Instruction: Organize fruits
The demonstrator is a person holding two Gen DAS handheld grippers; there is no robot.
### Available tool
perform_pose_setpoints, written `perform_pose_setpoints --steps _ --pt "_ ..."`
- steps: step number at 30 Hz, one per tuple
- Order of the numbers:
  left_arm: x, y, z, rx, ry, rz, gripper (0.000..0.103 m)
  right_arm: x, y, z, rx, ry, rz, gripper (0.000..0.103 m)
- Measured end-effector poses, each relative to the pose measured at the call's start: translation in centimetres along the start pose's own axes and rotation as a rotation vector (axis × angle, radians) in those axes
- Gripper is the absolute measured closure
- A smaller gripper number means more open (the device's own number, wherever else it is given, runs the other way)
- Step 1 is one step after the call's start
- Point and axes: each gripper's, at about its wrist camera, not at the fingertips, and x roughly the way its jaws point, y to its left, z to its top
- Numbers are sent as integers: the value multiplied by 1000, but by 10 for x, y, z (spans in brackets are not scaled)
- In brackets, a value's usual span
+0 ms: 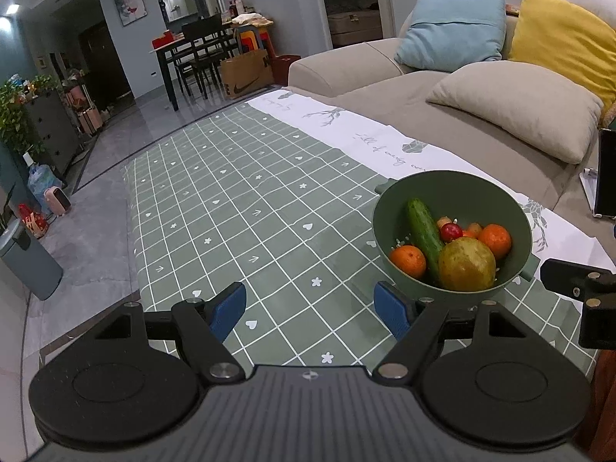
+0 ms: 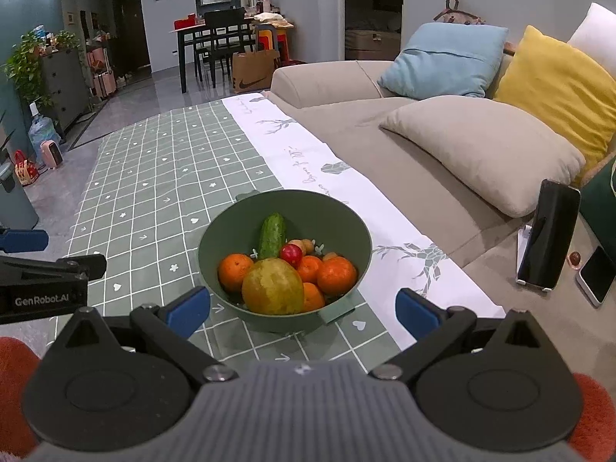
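Observation:
A green bowl [image 2: 346,227] stands on the green checked tablecloth [image 2: 154,177]. It holds a large yellow-green fruit [image 2: 272,287], several oranges [image 2: 336,275], a cucumber [image 2: 272,234] and a small red fruit [image 2: 291,254]. The bowl also shows in the left wrist view [image 1: 462,188], with the cucumber [image 1: 423,231] and the yellow-green fruit [image 1: 466,265]. My right gripper [image 2: 304,310] is open and empty, just in front of the bowl. My left gripper [image 1: 310,308] is open and empty, to the left of the bowl above the cloth.
A beige sofa [image 2: 385,123] with blue, yellow and beige cushions runs along the right of the table. A phone on a stand [image 2: 546,238] and another phone [image 2: 596,275] sit on the sofa. A dining table and chairs [image 2: 219,38] stand far back.

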Motion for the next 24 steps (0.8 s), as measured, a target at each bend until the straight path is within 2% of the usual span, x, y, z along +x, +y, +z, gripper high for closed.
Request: perform_pose_setpoints --steps 24 --pt "-5 1 4 -12 -7 5 14 -7 1 1 -3 -32 8 5"
